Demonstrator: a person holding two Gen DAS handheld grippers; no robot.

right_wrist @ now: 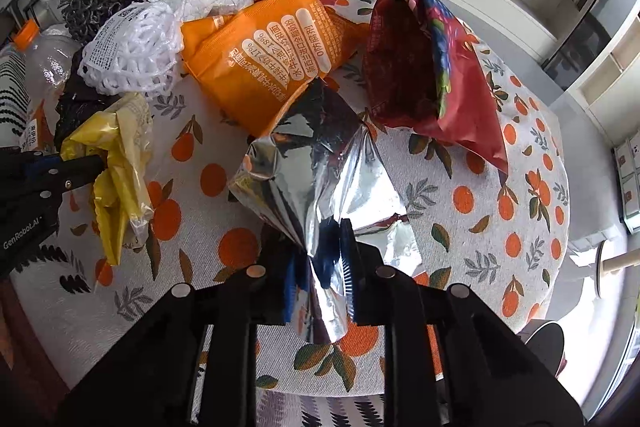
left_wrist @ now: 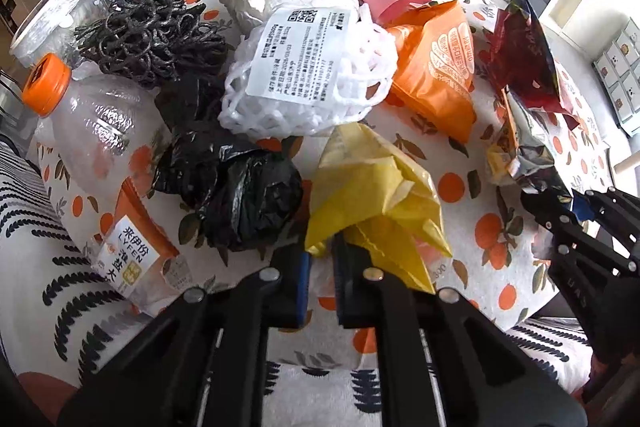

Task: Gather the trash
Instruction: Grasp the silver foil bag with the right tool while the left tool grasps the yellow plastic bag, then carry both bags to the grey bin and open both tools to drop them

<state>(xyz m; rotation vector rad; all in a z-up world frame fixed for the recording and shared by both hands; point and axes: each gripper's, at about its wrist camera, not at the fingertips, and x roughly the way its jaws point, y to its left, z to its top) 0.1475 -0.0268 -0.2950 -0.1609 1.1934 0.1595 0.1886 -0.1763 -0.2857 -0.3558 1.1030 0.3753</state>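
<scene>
Pickup step: left gripper (left_wrist: 320, 259) pinches the yellow plastic bag (left_wrist: 376, 187), right gripper (right_wrist: 320, 263) pinches the foil wrapper (right_wrist: 320, 163); next, lift both clear of the table (right_wrist: 460, 227).

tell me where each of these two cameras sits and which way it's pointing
Left wrist: rides the left gripper, looking forward and down over the table; its own fingers pinch the yellow bag, with the right gripper showing at the right edge.
Right wrist: rides the right gripper, facing the same way from further right; its fingers clamp the foil wrapper, with the left gripper at the left edge.
Shared: the yellow bag, orange pouch, white foam net and orange-print tablecloth.
</scene>
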